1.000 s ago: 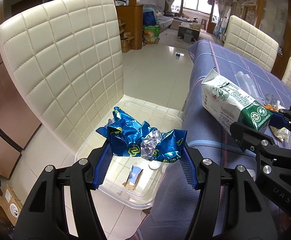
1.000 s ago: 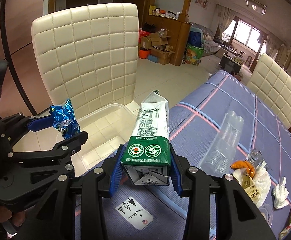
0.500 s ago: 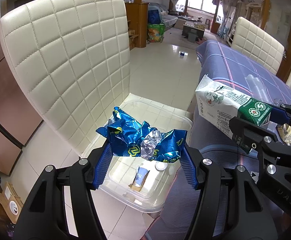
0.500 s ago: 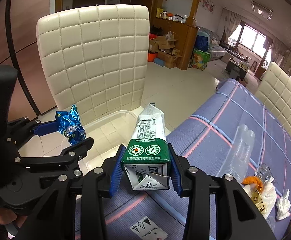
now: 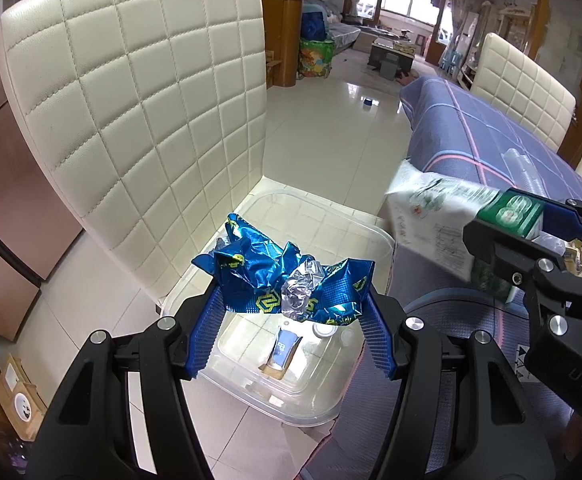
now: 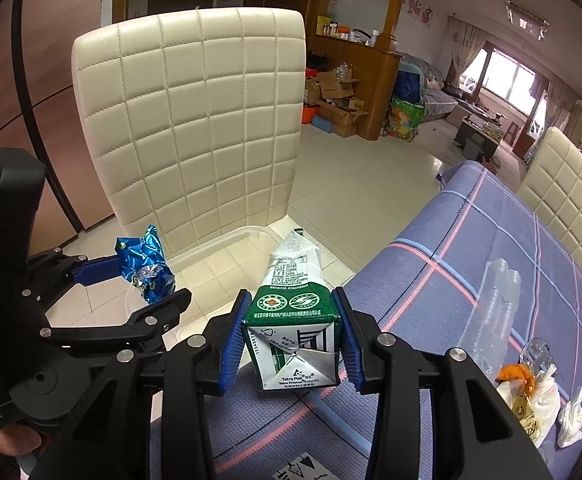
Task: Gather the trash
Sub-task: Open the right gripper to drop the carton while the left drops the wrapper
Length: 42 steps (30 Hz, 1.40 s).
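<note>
My left gripper (image 5: 295, 296) is shut on a crumpled blue foil wrapper (image 5: 267, 276) and holds it over a clear plastic bin (image 5: 319, 412) on the floor. The wrapper (image 6: 143, 260) and the left gripper (image 6: 143, 276) also show at the left of the right wrist view. My right gripper (image 6: 291, 312) hovers at the table's edge beside the bin (image 6: 227, 240). Its jaws are opening, with a green-and-white milk carton (image 6: 295, 344) between them; narrow gaps show at the pads. In the left wrist view the carton (image 5: 431, 216) is blurred and tilts toward the bin, in the right gripper (image 5: 531, 232).
A cream quilted chair back (image 5: 131, 120) stands right behind the bin. A small carton (image 5: 283, 352) and a cap lie inside it. On the purple tablecloth (image 6: 471, 248) lie a stack of clear cups (image 6: 491, 312), tissues (image 6: 571, 416) and an orange scrap (image 6: 515, 372).
Both grippers have edged closer to the chair and the bin. The right jaws have widened and the milk carton has slid lower between them. The left grip on the wrapper is unchanged.
</note>
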Each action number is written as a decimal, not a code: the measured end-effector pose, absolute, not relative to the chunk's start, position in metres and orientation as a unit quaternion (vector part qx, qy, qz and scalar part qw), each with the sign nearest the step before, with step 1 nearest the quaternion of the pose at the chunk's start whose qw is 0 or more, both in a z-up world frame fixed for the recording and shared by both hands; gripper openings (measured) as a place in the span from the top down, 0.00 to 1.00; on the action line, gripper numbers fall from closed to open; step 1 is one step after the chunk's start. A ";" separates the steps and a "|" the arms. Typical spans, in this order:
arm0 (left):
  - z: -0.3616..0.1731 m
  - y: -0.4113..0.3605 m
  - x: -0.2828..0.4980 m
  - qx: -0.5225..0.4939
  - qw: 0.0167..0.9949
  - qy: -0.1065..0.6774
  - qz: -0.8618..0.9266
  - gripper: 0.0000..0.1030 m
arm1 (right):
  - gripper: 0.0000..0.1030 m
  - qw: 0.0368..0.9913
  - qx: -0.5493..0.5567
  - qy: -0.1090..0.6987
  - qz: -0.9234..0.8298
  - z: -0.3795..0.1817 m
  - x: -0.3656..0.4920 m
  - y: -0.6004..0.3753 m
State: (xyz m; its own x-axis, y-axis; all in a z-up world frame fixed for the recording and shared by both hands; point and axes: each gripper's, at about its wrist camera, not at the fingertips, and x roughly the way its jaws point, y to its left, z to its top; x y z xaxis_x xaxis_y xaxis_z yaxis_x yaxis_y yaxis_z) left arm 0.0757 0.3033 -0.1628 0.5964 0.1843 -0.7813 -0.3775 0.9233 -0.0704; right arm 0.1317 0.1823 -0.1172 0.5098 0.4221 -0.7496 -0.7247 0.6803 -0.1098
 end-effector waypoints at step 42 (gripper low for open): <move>-0.167 0.299 0.083 -0.134 0.882 0.426 0.149 0.10 | 0.37 0.867 -0.180 0.368 0.283 -0.120 0.143 0.144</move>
